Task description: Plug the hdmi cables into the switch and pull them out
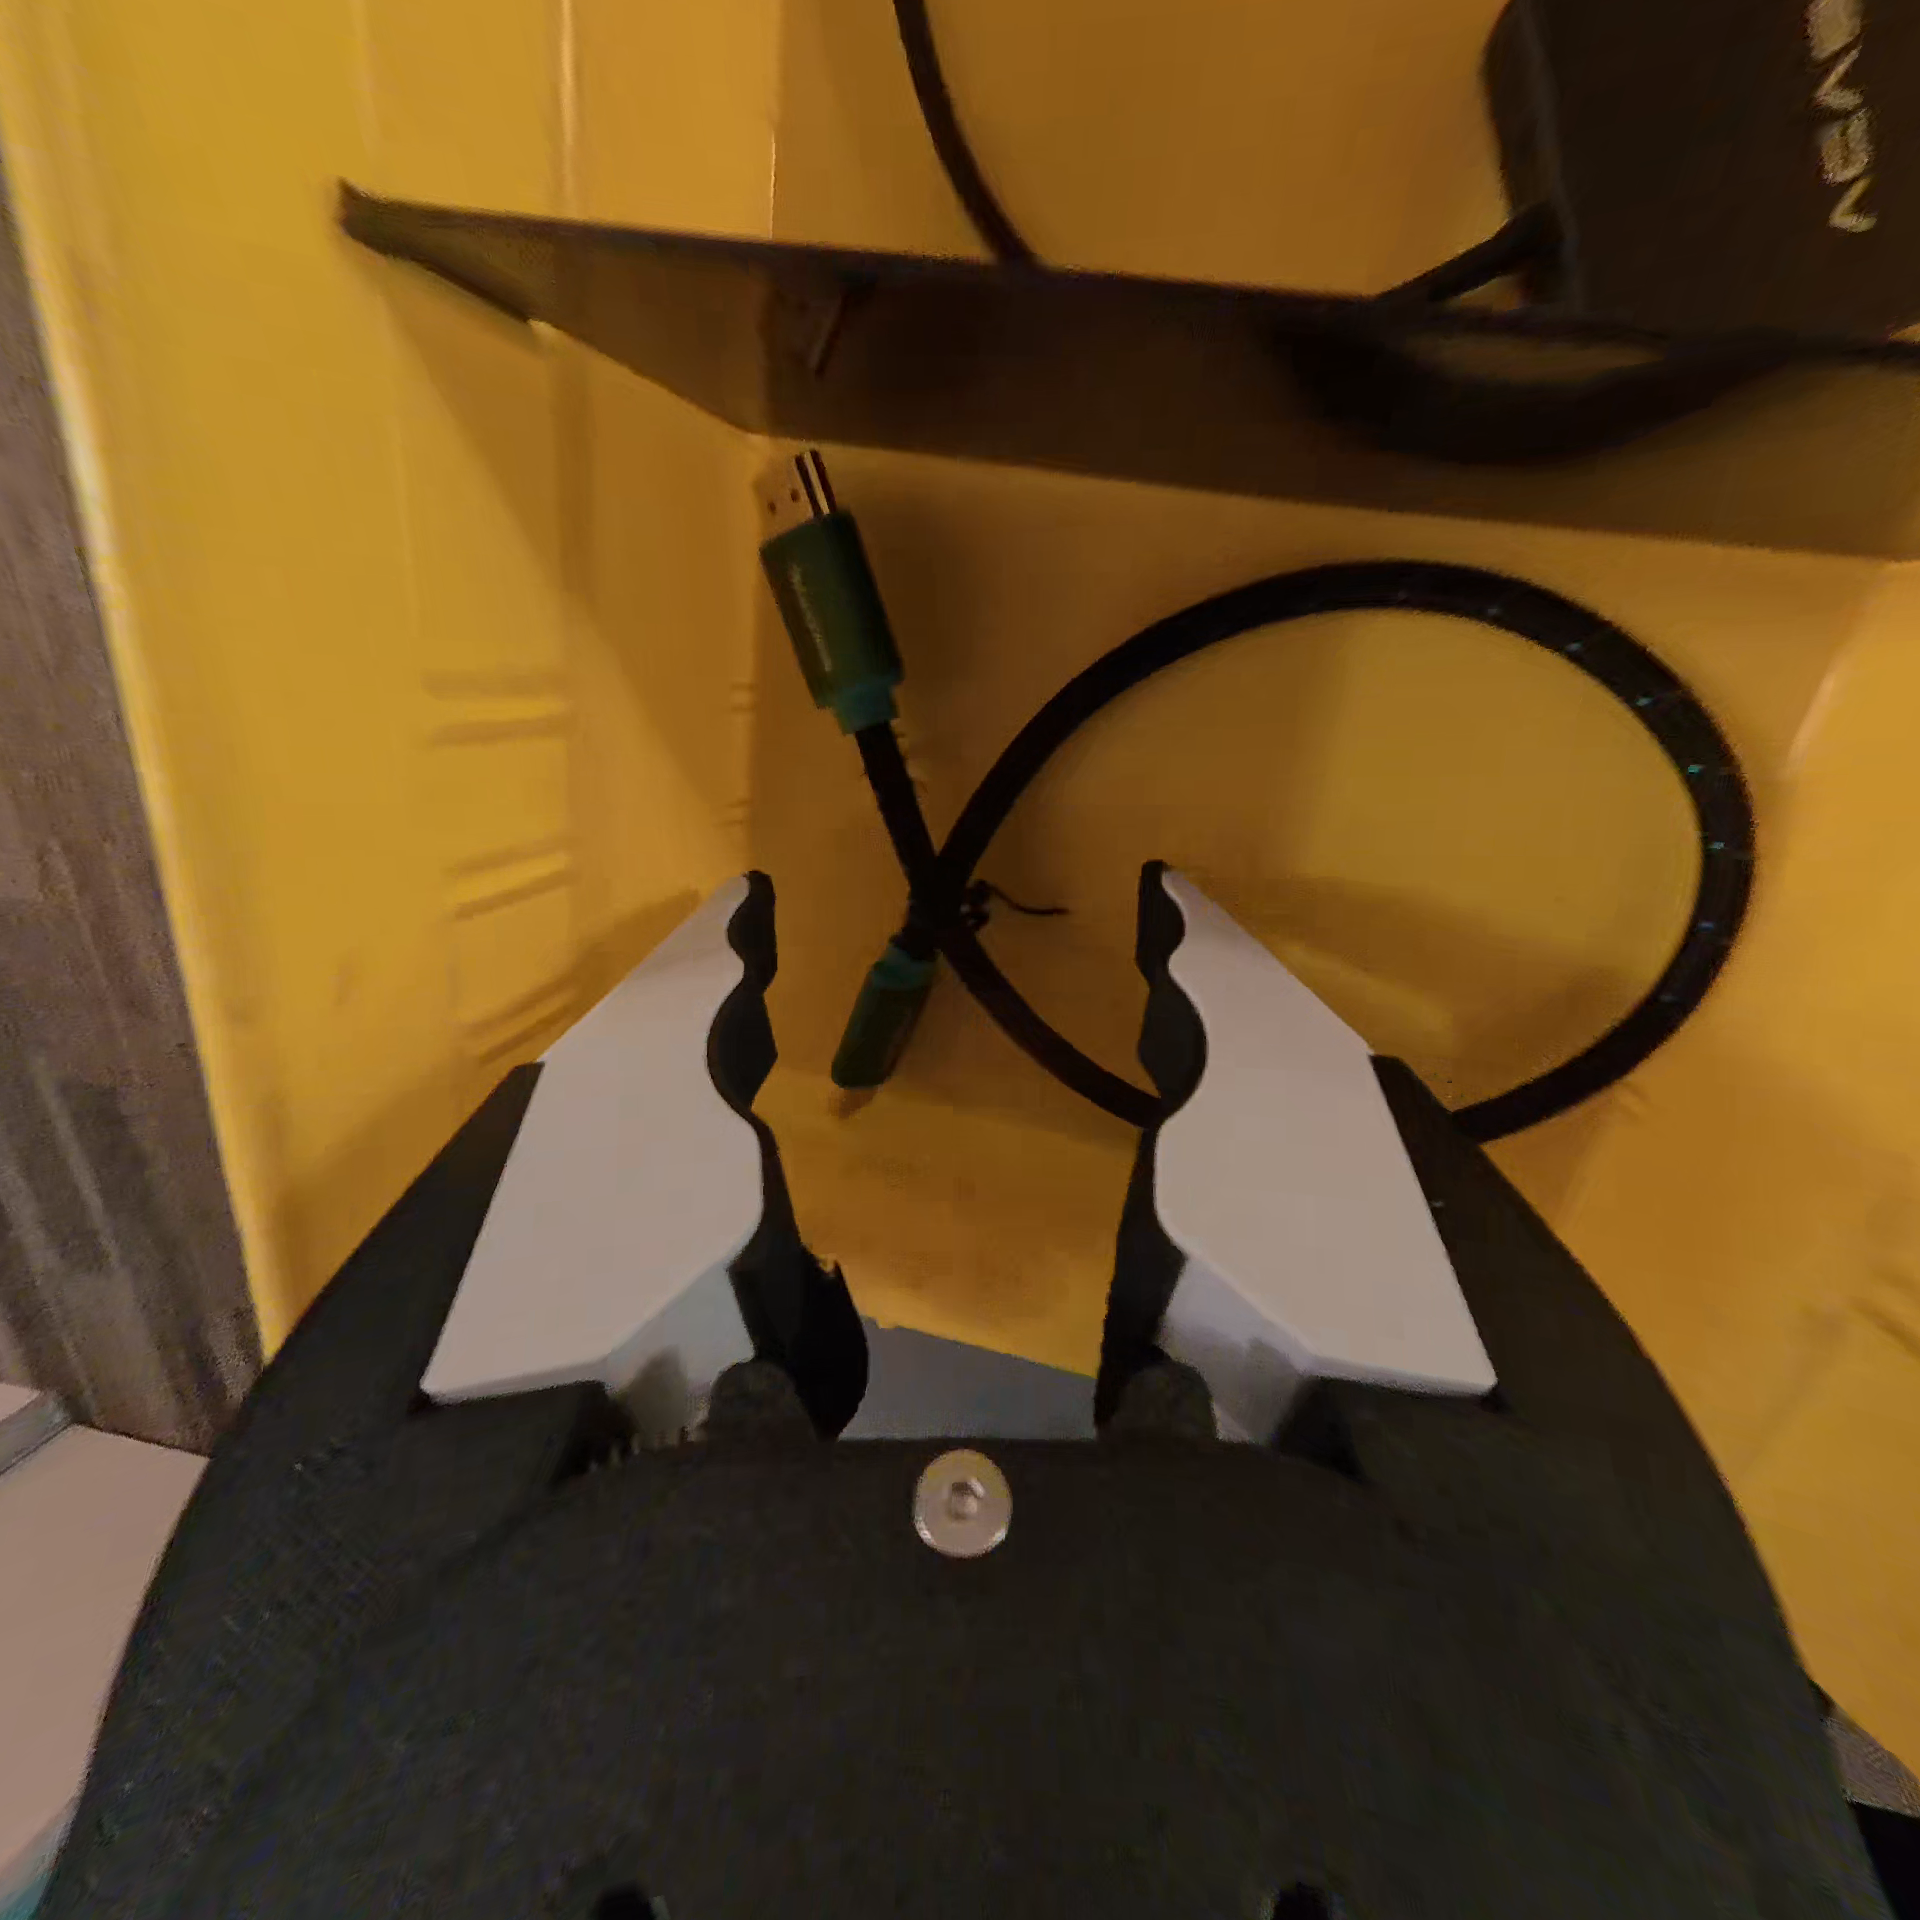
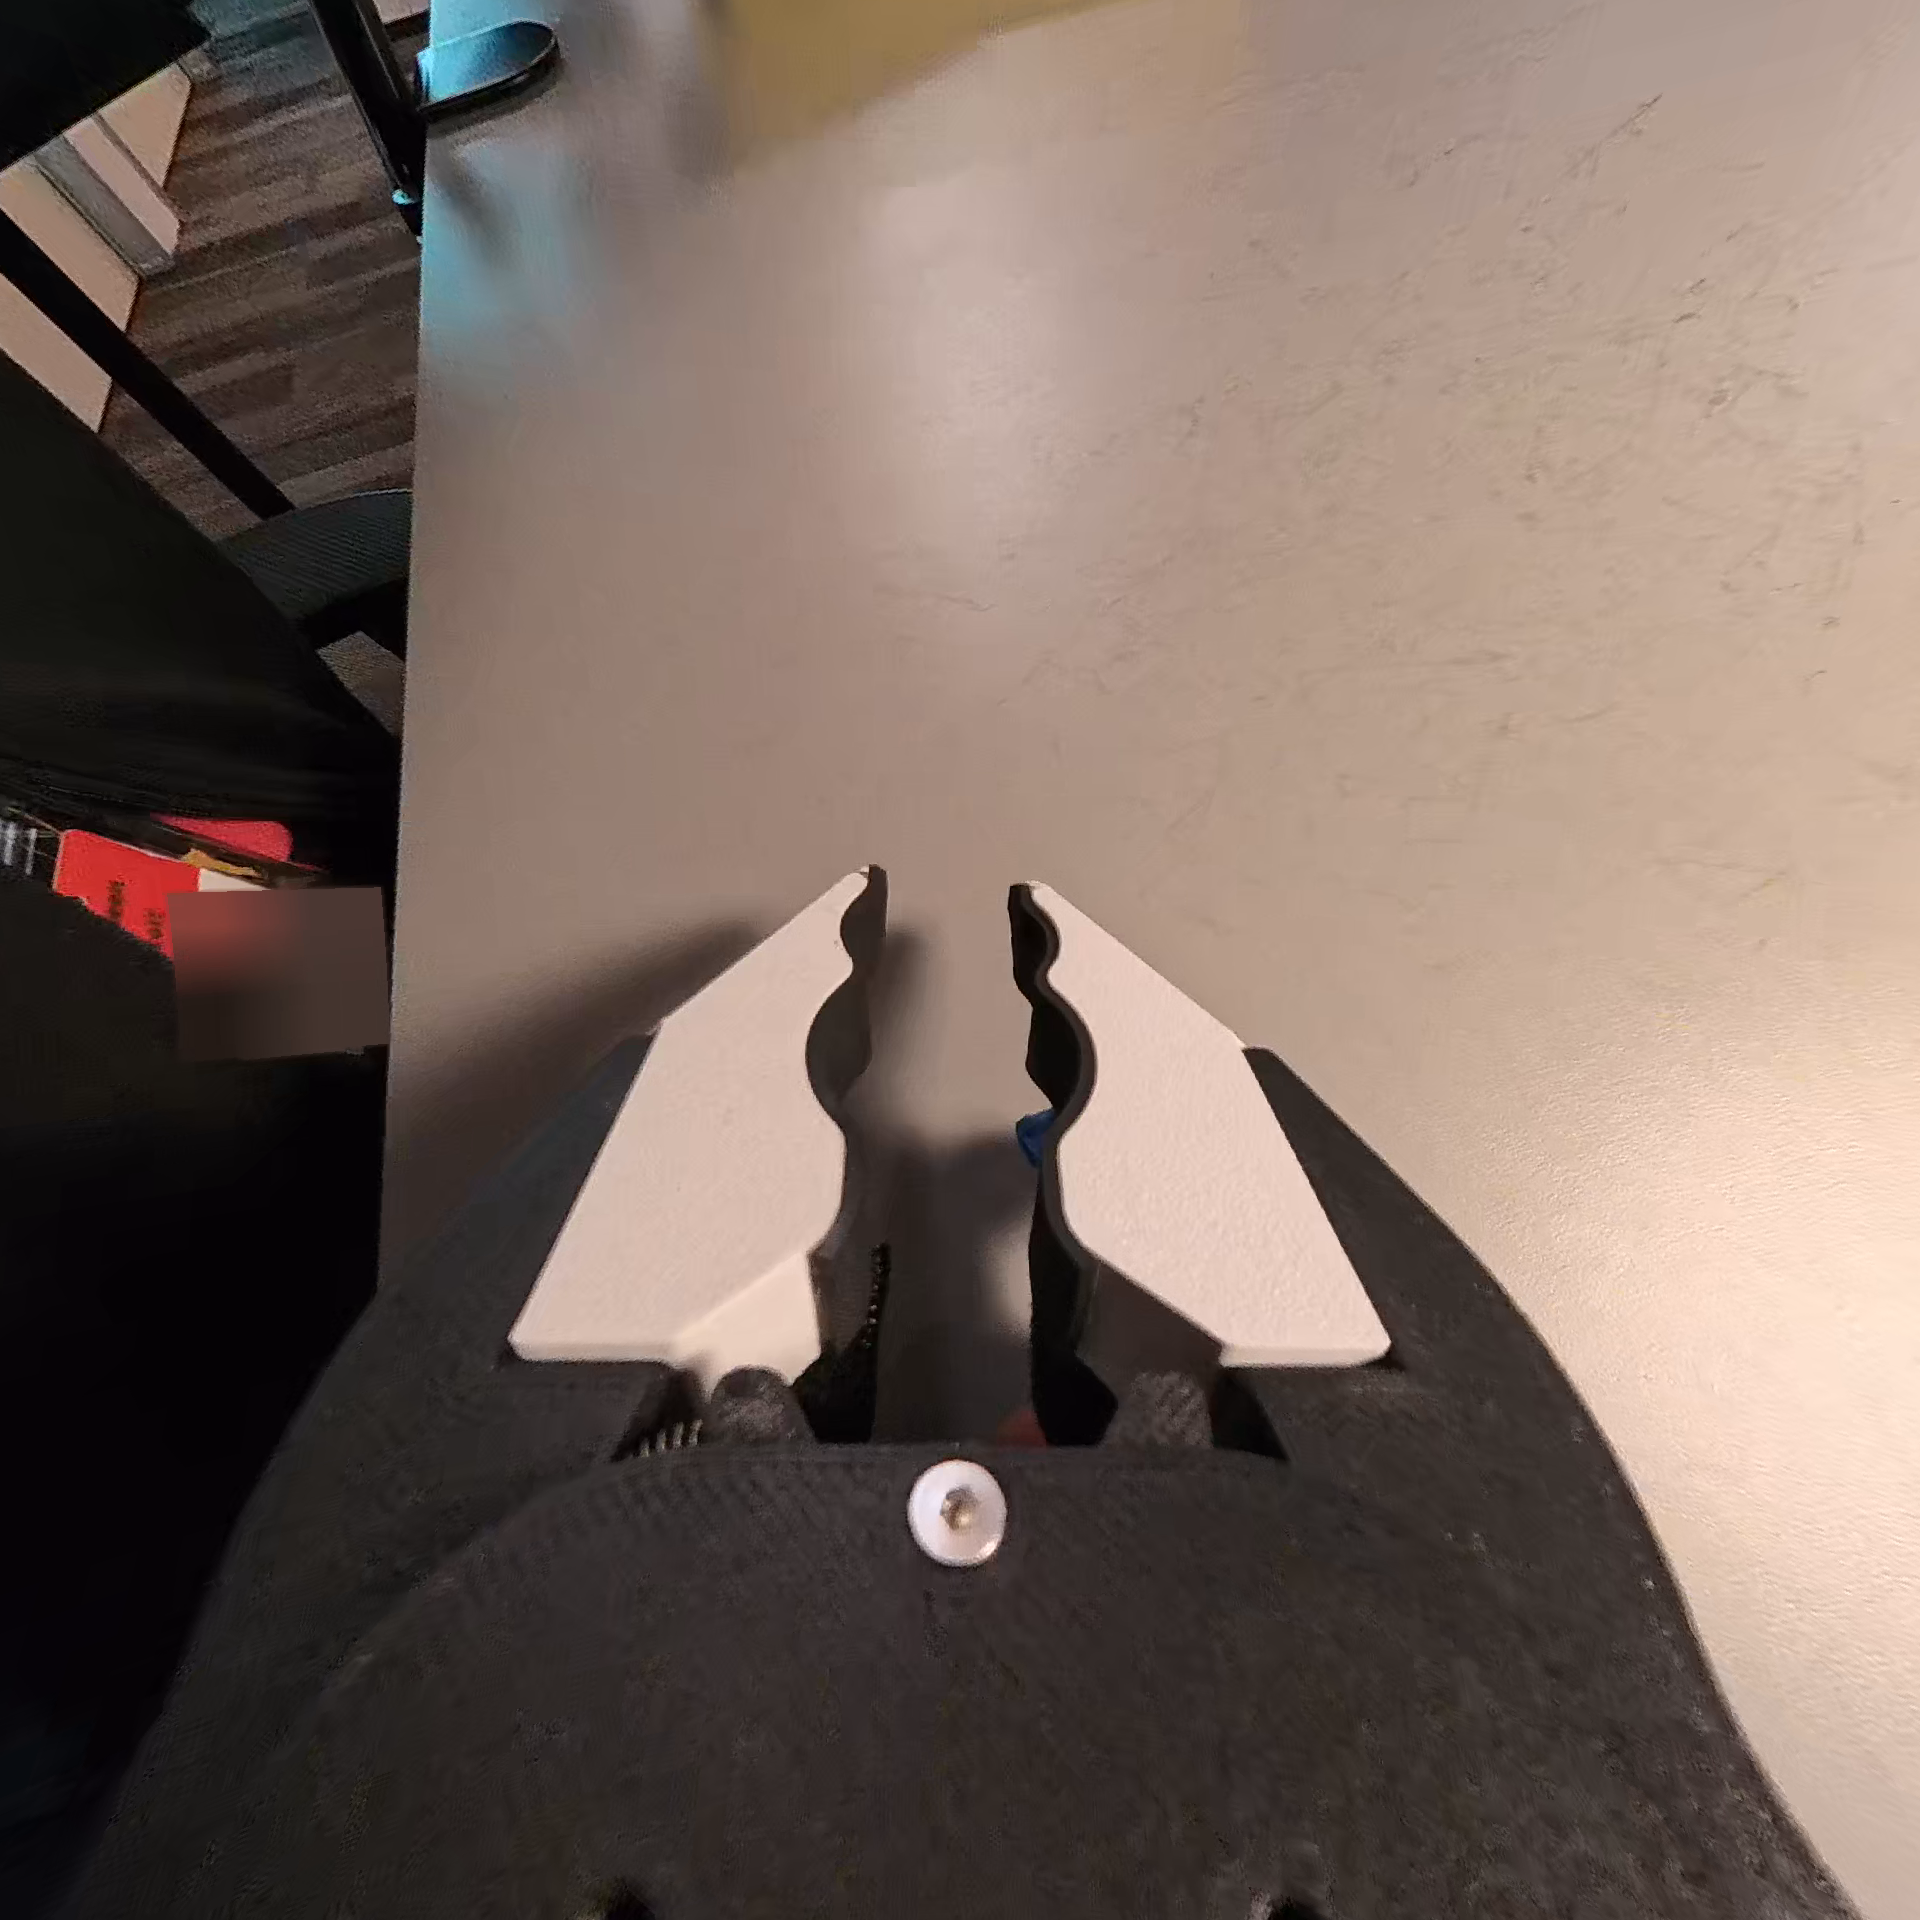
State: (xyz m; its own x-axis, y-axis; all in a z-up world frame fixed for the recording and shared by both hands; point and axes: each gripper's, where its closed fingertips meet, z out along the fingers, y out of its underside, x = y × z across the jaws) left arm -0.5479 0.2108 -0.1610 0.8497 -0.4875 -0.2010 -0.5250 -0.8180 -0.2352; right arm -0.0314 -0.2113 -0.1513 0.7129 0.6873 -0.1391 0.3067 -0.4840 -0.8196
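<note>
**An office, by the look of it**

I am working at a plain grey desk (image 2: pixel 1247 520) with a scuffed, smooth top. Past its left edge I see grey wood-look flooring (image 2: pixel 270 260), black metal furniture legs (image 2: pixel 135 364) and the mesh seat of a black office chair (image 2: pixel 332 561). A dark bag (image 2: pixel 156 644) sits beside the desk with something red (image 2: pixel 114 873) behind it. On my other side a yellow mat (image 1: pixel 520 623) covers the work surface, with a braided black cable (image 1: pixel 1558 831) looped on it and a flat black board (image 1: pixel 935 343) lying further back.
</note>
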